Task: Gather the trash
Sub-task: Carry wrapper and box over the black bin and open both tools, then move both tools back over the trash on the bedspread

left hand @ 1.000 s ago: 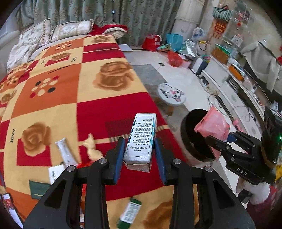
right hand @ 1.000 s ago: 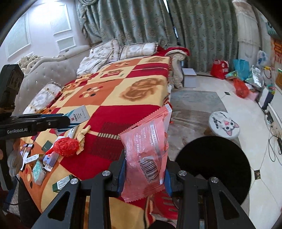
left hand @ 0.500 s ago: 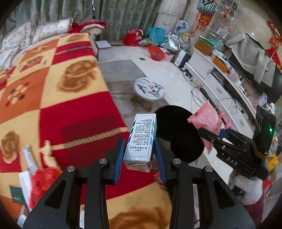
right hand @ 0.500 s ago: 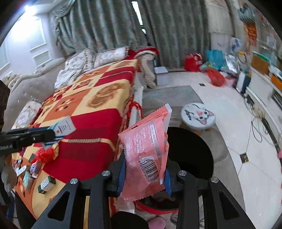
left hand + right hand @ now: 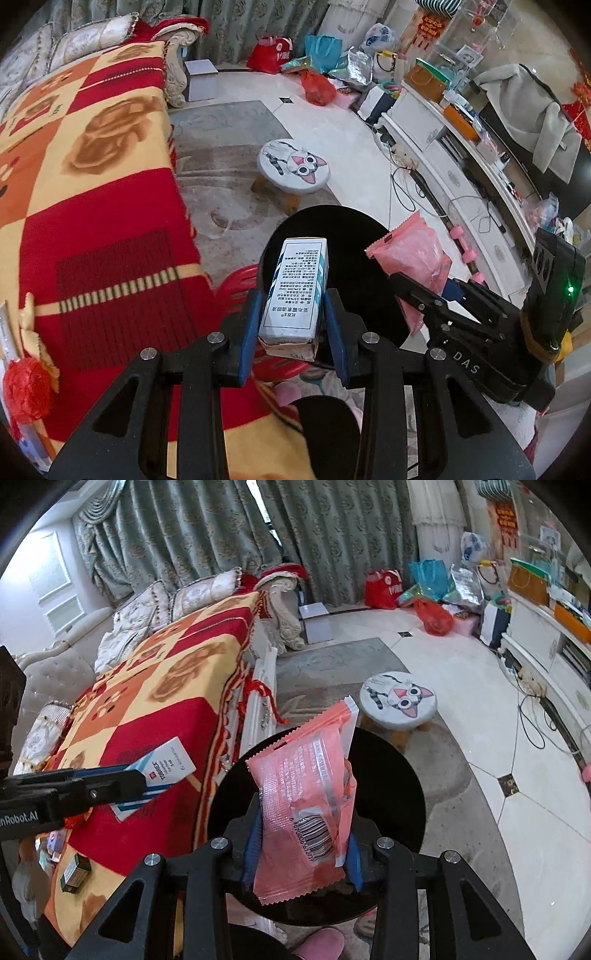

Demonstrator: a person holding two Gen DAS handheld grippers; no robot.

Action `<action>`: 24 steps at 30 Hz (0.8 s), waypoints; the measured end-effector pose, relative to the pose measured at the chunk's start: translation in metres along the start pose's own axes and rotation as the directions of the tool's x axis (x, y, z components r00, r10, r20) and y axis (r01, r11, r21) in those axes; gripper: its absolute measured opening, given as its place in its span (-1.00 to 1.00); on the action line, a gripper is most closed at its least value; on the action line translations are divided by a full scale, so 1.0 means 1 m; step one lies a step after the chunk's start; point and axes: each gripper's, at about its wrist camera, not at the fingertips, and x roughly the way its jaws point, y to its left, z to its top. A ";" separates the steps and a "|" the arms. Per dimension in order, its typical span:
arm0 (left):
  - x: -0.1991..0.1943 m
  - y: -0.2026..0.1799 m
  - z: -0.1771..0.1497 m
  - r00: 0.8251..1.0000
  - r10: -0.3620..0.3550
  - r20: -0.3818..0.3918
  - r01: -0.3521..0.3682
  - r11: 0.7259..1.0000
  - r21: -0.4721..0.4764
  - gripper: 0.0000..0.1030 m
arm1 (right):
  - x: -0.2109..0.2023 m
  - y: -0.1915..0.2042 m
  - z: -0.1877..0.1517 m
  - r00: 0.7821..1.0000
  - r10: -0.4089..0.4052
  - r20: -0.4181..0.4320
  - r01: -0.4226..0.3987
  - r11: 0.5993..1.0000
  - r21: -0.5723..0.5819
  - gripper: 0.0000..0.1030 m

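My left gripper [image 5: 291, 314] is shut on a white and teal carton [image 5: 297, 288], held upright over the near rim of a round black bin [image 5: 351, 240] on the floor. From the right wrist, the same carton [image 5: 166, 764] sticks out of the left gripper [image 5: 136, 779] at the blanket's edge. My right gripper [image 5: 303, 842] has a pink snack packet [image 5: 306, 786] between its blue pads, above the bin's black mouth [image 5: 391, 775]. Its jaws are opening, and the packet still touches both pads and leans a little. The packet [image 5: 410, 254] also shows to the right of the carton.
A red and orange blanket [image 5: 92, 184] covers the sofa on the left, with a crumpled red wrapper [image 5: 26, 384] and a small green box [image 5: 75, 877] on it. A cat-face stool [image 5: 293, 166] stands beyond the bin. Cables and a white cabinet [image 5: 461, 166] line the right.
Both grippers have swung from over the blanket to over the black bin and come lower. The pink packet now leans more between the right pads.
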 end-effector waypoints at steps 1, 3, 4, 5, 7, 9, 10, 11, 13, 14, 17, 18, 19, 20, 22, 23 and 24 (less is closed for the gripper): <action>0.002 -0.002 0.000 1.000 -0.003 -0.002 0.003 1.000 -0.001 -0.38 | 0.001 -0.001 0.000 1.000 -0.002 -0.001 0.002 1.000 0.002 -0.24; 0.006 -0.004 0.002 1.000 -0.011 -0.004 0.011 1.000 -0.003 -0.38 | 0.004 -0.003 0.000 1.000 -0.008 -0.007 0.008 1.000 0.005 -0.21; 0.008 -0.005 0.003 1.000 -0.015 -0.004 0.015 1.000 -0.003 -0.38 | 0.005 -0.004 0.000 1.000 -0.012 -0.011 0.012 1.000 0.008 -0.17; 0.009 -0.006 0.003 1.000 -0.021 -0.006 0.021 1.000 -0.003 -0.38 | 0.006 -0.006 0.000 1.000 -0.015 -0.012 0.015 1.000 0.012 -0.15; 0.014 -0.008 0.005 0.999 -0.035 -0.008 0.035 0.999 -0.006 -0.38 | 0.008 -0.008 0.001 1.000 -0.016 -0.013 0.017 1.000 0.021 -0.08; 0.016 -0.008 0.007 0.999 -0.054 -0.010 0.054 0.999 -0.005 -0.36 | 0.008 -0.010 0.002 1.000 -0.028 -0.008 0.028 0.999 0.034 0.15; 0.016 -0.009 0.008 0.998 -0.061 -0.011 0.061 0.998 -0.005 -0.34 | 0.007 -0.011 0.002 0.999 -0.032 -0.005 0.032 0.999 0.040 0.39; 0.016 -0.009 0.008 0.998 -0.065 -0.011 0.065 0.998 -0.004 -0.30 | 0.005 -0.011 0.003 1.000 -0.031 0.002 0.031 0.999 0.044 0.46; 0.016 -0.009 0.007 0.997 -0.072 -0.006 0.072 0.997 -0.001 -0.03 | 0.003 -0.011 0.003 1.000 -0.028 0.010 0.027 0.999 0.046 0.48; 0.015 -0.009 0.007 0.998 -0.070 -0.007 0.070 0.998 -0.001 -0.01 | 0.003 -0.010 0.003 1.000 -0.028 0.009 0.028 0.999 0.046 0.48; 0.011 -0.008 0.005 0.998 -0.068 -0.010 0.068 0.998 0.004 -0.01 | 0.002 -0.008 0.002 1.000 -0.029 0.004 0.029 0.999 0.045 0.49; 0.008 -0.006 0.003 0.998 -0.059 -0.006 0.059 0.998 0.006 -0.01 | 0.001 -0.007 0.001 1.000 -0.025 0.006 0.025 0.999 0.044 0.49; 0.006 -0.006 0.003 0.999 -0.047 -0.002 0.047 0.999 0.008 -0.01 | 0.001 -0.006 0.000 1.000 -0.023 0.008 0.022 0.999 0.042 0.49; 0.002 -0.003 0.002 1.000 -0.028 0.006 0.028 1.000 0.006 -0.01 | 0.000 -0.004 -0.001 1.000 -0.020 0.010 0.020 0.999 0.041 0.49; -0.003 0.000 0.000 1.000 -0.006 0.016 0.006 1.000 -0.003 -0.01 | -0.002 0.000 -0.002 1.000 -0.020 0.015 0.020 0.999 0.039 0.49; -0.006 0.002 0.000 1.000 0.005 0.020 -0.005 1.000 -0.009 -0.01 | -0.002 0.002 -0.002 1.000 -0.020 0.020 0.020 0.999 0.037 0.49; -0.009 0.004 -0.001 1.000 0.016 0.024 -0.015 1.000 -0.015 -0.01 | -0.003 0.005 -0.002 0.999 -0.022 0.024 0.021 0.999 0.034 0.49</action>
